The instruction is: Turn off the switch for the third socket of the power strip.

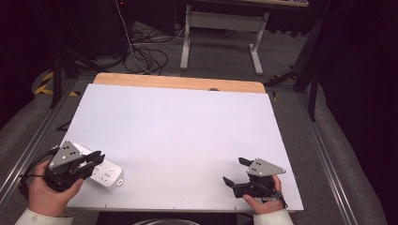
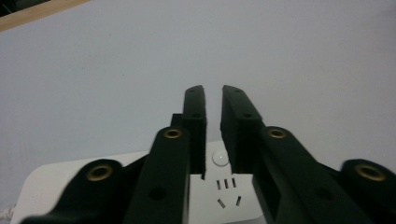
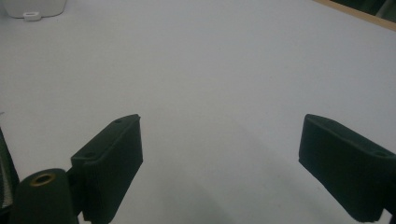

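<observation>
Pressing is my read of the step in hand: the left gripper [image 2: 212, 91] has its jaws drawn almost together, with a thin slit between them and nothing pinched. The strip [image 2: 224, 196] lies on the table [image 1: 187, 126] right under those jaws, and its round button [image 2: 220, 157] shows through the slit, behind the tips. To do it well, I'd keep the jaws shut as one blunt finger, pull back a little so the tips sit over the button, and come straight down without skidding onto the socket holes nearer the palm. The strip is light, so a slanted push could shove it. The left hand [image 1: 47, 192] holds its gripper tilted forward and down over the strip. The right gripper [image 1: 233, 170] rests low on the table, jaws spread wide, with bare table between them and the strip well apart beyond its left jaw.
</observation>
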Demonstrator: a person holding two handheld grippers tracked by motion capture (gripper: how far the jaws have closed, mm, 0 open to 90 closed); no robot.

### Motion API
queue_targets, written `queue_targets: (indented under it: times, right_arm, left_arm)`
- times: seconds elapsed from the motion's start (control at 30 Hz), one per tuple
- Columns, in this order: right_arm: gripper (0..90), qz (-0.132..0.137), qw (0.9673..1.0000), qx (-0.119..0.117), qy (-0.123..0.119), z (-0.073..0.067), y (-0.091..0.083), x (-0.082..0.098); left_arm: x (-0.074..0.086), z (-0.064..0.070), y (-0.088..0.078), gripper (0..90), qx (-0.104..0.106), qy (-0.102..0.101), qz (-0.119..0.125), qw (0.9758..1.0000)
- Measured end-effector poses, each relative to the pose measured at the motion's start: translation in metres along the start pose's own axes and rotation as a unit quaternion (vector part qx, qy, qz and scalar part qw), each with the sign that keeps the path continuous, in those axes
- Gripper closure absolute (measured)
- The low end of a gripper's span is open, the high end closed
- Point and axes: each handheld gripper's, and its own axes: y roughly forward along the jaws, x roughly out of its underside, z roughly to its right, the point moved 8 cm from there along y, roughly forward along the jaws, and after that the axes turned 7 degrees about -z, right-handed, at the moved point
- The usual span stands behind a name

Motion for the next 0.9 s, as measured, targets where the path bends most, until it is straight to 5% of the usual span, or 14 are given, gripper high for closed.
queue_targets:
  times: [0.3, 0.6, 0.9]
  right_arm:
    - [14.1, -0.001, 1.0000, -0.001, -0.001, 0.000, 0.000, 0.000]
    - [14.1, -0.002, 1.0000, -0.003, -0.002, -0.001, 0.001, 0.000]
    - [14.2, -0.004, 1.0000, -0.003, -0.003, 0.000, 0.001, 0.001]
  left_arm:
    - [0.004, -0.011, 0.007, 90.0, -0.001, -0.011, -0.057, 0.9983]
    - [0.012, -0.025, 0.020, 90.0, 0.009, -0.037, -0.120, 0.9921]
    - [0.015, -0.031, 0.032, 90.0, 0.028, -0.038, -0.161, 0.9859]
